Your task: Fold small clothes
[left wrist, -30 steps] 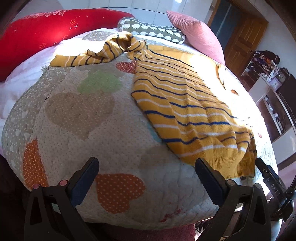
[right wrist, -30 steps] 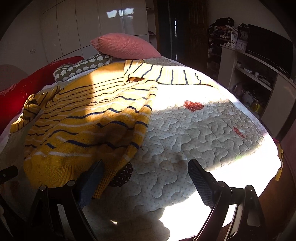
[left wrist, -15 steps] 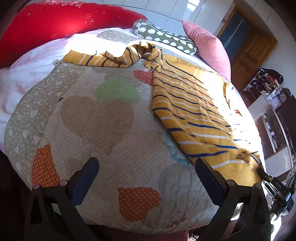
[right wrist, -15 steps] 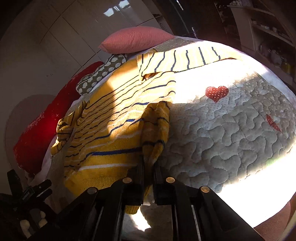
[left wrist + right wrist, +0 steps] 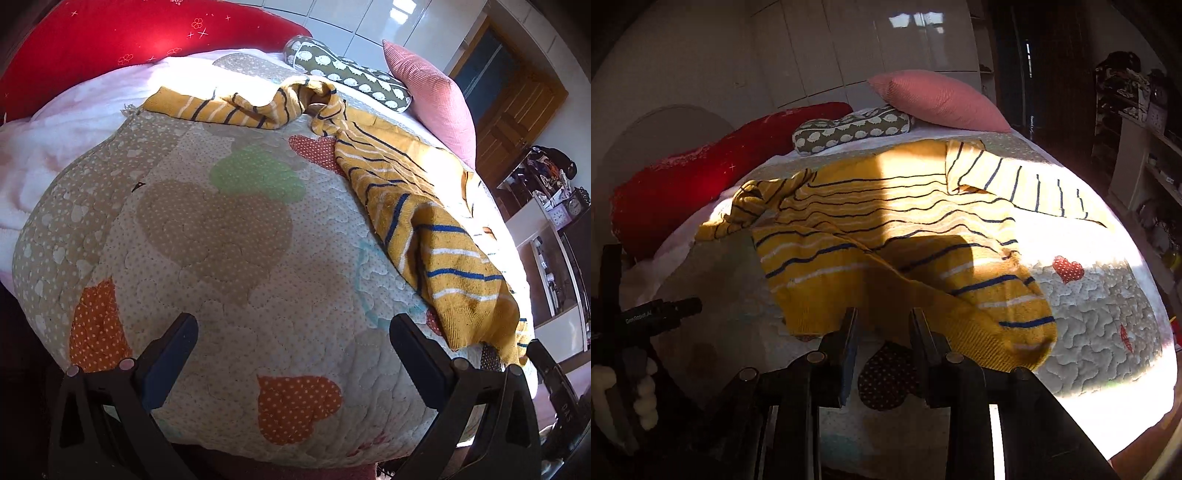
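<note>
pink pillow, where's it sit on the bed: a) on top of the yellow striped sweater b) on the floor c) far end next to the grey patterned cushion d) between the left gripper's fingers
c: the pink pillow lies at the far end of the bed, right beside the grey patterned cushion, beyond the yellow striped sweater.

The bed (image 5: pixel 92 162) is covered by a quilt (image 5: pixel 236 295) patched with dotted hearts, which fills the space just ahead of the left hand-held gripper (image 5: pixel 293 354) and runs out to the right of the right hand-held gripper (image 5: pixel 882 332). A yellow striped sweater (image 5: pixel 886 221) lies spread on the quilt ahead of the right hand-held gripper, its hem just past the fingertips, one sleeve (image 5: pixel 229 107) bunched far ahead of the left one. At the far end of the bed lie a red pillow (image 5: pixel 140 37), a grey patterned bolster (image 5: pixel 347 74) and a pink pillow (image 5: pixel 432 96).
</note>
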{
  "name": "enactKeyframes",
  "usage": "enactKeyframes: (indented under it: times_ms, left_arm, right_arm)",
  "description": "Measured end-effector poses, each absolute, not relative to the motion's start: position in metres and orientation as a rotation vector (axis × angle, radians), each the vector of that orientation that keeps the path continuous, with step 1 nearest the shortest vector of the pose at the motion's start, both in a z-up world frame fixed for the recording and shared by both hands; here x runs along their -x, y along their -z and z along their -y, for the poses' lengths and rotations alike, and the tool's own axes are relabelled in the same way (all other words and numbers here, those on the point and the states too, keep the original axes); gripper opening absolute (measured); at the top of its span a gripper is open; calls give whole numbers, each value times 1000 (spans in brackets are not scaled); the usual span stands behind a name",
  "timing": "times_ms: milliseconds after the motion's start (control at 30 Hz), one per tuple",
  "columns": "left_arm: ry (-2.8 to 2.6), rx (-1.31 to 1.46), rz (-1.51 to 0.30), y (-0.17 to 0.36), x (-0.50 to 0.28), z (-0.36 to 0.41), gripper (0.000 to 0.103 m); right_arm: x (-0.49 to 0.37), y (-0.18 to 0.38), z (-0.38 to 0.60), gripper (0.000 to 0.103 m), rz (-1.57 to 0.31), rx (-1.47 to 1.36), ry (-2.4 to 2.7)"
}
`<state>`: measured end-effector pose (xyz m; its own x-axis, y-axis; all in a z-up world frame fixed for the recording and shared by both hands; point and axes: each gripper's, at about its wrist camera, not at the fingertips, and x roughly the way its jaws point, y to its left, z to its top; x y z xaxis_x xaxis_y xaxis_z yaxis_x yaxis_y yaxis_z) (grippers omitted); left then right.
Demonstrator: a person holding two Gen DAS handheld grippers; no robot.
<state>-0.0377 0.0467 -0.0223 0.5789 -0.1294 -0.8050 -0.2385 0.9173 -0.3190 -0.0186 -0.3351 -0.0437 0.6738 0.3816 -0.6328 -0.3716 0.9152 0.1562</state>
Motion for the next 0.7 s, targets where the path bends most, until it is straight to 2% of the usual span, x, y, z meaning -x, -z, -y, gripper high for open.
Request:
enactKeyframes:
  times_ms: [167,267,300,333,367,433,600,700]
  left_arm:
    - [-78,429,-955,24,45,-58,103]
    - [-92,422,-936,20,50,-67,103]
    - [-98,423,-929,19,52,-71,103]
    - [-106,425,-922,17,54,-76,103]
    - [-114,429,-913,15,55,-82,103]
    - [-129,435,-889,10,59,-93,103]
    - [-145,463,-831,-6,68,-117,103]
    - [-160,491,-799,-15,74,-129,103]
  right_arm:
    - [3,70,234,30,-708,237,-574]
    - [-22,98,209,30,-814,289,-606]
    - [-26,105,205,23,-836,307,-616]
    - [-28,110,203,11,-849,319,-603]
    - [-31,111,204,4,-860,308,-580]
    - [-39,106,217,1,-911,171,-605]
    - [-26,90,225,1,-1043,-202,-880]
    - [5,83,190,1,-1075,-157,-1028]
